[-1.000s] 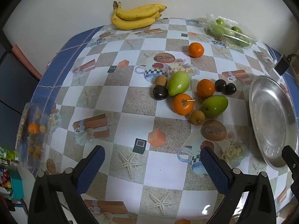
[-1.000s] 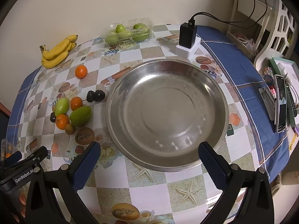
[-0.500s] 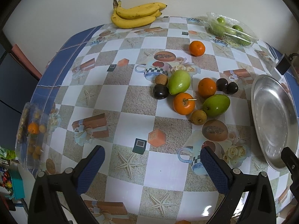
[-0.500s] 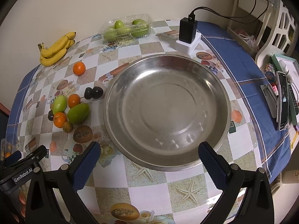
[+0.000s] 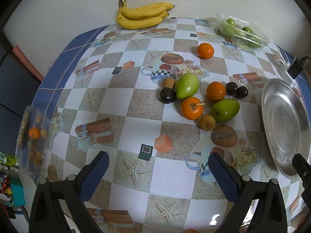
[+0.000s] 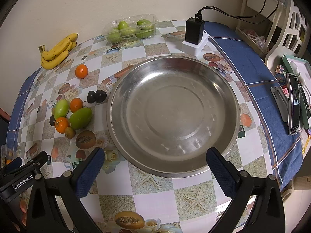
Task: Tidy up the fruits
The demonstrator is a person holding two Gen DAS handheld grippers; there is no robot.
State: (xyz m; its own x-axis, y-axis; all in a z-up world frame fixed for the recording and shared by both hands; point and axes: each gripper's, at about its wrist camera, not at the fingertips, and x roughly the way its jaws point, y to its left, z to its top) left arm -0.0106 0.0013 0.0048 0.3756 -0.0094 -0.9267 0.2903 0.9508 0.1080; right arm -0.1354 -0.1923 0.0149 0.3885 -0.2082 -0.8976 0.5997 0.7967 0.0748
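Observation:
A cluster of loose fruit lies mid-table: two green mangoes [image 5: 225, 110] [image 5: 187, 85], oranges [image 5: 192, 108], dark plums [image 5: 168, 95] and small brown fruits [image 5: 207, 122]. It also shows in the right wrist view, with a green mango [image 6: 80, 118] left of the plate. One orange [image 5: 205, 50] lies apart further back. A big empty steel plate [image 6: 229, 104] lies to the right of the fruit. My left gripper [image 5: 157, 172] is open and empty, short of the cluster. My right gripper [image 6: 154, 167] is open and empty over the plate's near rim.
A banana bunch [image 5: 143, 16] lies at the wall. A clear box of green fruit [image 5: 241, 32] sits at the back right. A clear box of small oranges [image 5: 32, 139] sits at the table's left edge. A black charger [image 6: 194, 31] stands behind the plate. Phones [image 6: 294, 104] lie far right.
Both grippers have drifted slightly closer over the table; the fruit cluster and plate sit a little lower in view. Nothing was grasped or moved.

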